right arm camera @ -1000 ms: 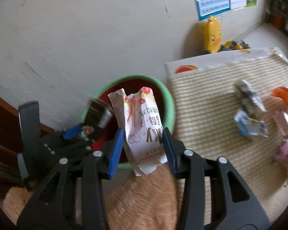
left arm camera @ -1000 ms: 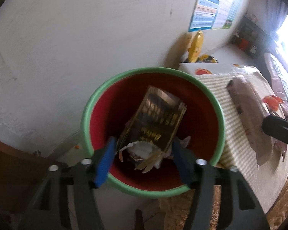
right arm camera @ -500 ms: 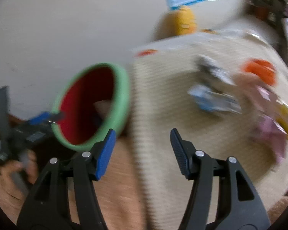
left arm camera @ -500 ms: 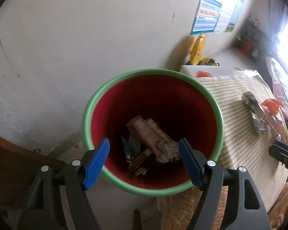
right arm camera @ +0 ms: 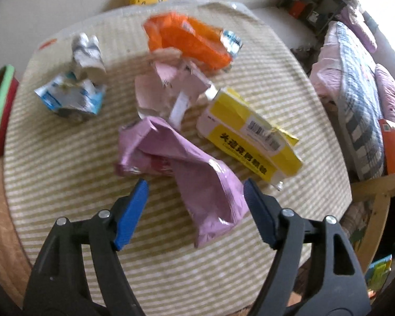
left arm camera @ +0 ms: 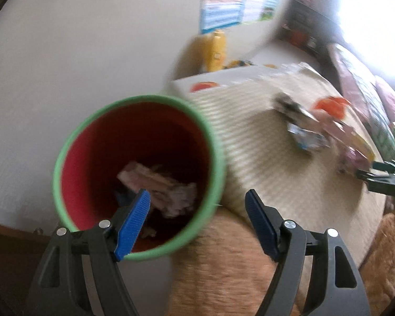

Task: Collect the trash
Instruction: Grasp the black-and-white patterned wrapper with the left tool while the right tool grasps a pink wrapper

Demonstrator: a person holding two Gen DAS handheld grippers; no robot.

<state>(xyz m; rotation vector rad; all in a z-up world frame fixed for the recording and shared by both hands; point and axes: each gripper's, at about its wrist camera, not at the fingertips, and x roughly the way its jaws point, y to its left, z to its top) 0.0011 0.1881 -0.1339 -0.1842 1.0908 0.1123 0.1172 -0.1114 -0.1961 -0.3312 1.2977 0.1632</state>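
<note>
Right gripper (right arm camera: 194, 194): points down at the striped beige surface (right arm camera: 65, 173); its blue-padded fingers (right arm camera: 130, 213) stand apart, having just been opening, and clamp nothing.
Crumpled pink plastic wrapper (right arm camera: 187, 168): lies on the surface; its lower end reaches between the finger tips, close to the right-hand pad, not pressed.
Flattened yellow and white carton (right arm camera: 250, 134): just beyond the right-hand finger, touching the pink wrapper's far side; it bears a barcode and a row of black Chinese characters, too blurred to read.
Other trash: an orange foil bag (right arm camera: 189, 42), torn pale pink paper (right arm camera: 166, 87) and a crushed blue and white pack (right arm camera: 71, 97) farther off.
Left gripper (left arm camera: 197, 210): fingers apart and empty, over the near rim of the green-rimmed red bin (left arm camera: 213, 142).
Bin contents: crumpled wrappers (left arm camera: 160, 187) at the bottom, beside the left-hand pad; blurred, no writing readable.
</note>
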